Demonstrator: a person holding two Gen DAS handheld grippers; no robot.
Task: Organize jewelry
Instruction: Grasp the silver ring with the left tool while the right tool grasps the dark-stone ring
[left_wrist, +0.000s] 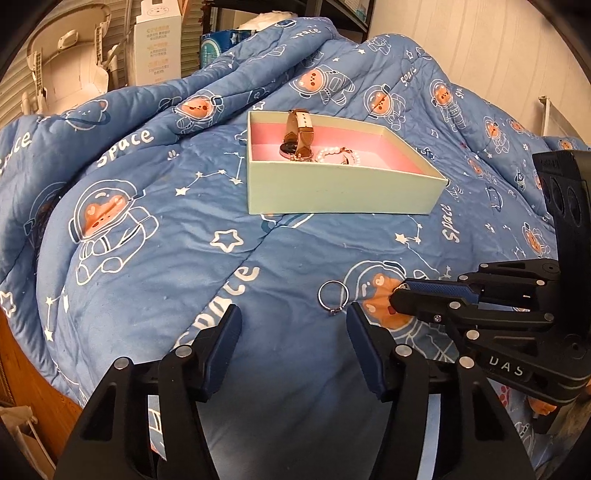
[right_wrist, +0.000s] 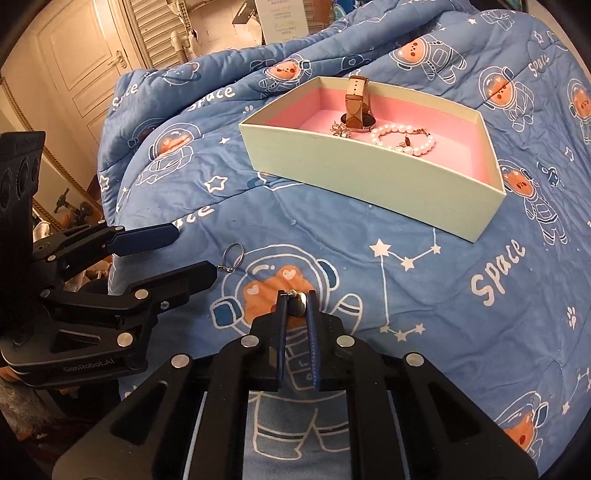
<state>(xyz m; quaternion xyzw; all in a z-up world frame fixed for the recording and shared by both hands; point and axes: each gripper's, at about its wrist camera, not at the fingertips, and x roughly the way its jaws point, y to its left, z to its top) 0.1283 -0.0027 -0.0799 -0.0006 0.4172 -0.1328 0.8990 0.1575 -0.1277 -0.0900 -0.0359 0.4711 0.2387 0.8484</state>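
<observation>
A pale green box (left_wrist: 343, 192) with pink lining sits on the blue quilt; it also shows in the right wrist view (right_wrist: 369, 173). Inside lie a brown-strap watch (left_wrist: 299, 129) (right_wrist: 355, 99), a pearl bracelet (left_wrist: 332, 155) (right_wrist: 402, 138) and a small sparkly piece (right_wrist: 340, 129). A silver ring (left_wrist: 333, 295) (right_wrist: 232, 256) lies on the quilt just ahead of my open left gripper (left_wrist: 293, 321) (right_wrist: 195, 251). My right gripper (right_wrist: 296, 295) (left_wrist: 397, 293) is shut on a small metallic piece of jewelry (right_wrist: 297, 303), low over the quilt right of the ring.
The blue space-print quilt (left_wrist: 147, 258) covers the whole bed and bunches into folds behind the box. White cartons and a shelf (left_wrist: 155, 44) stand beyond the bed. A door (right_wrist: 85, 55) and wooden floor lie to the left.
</observation>
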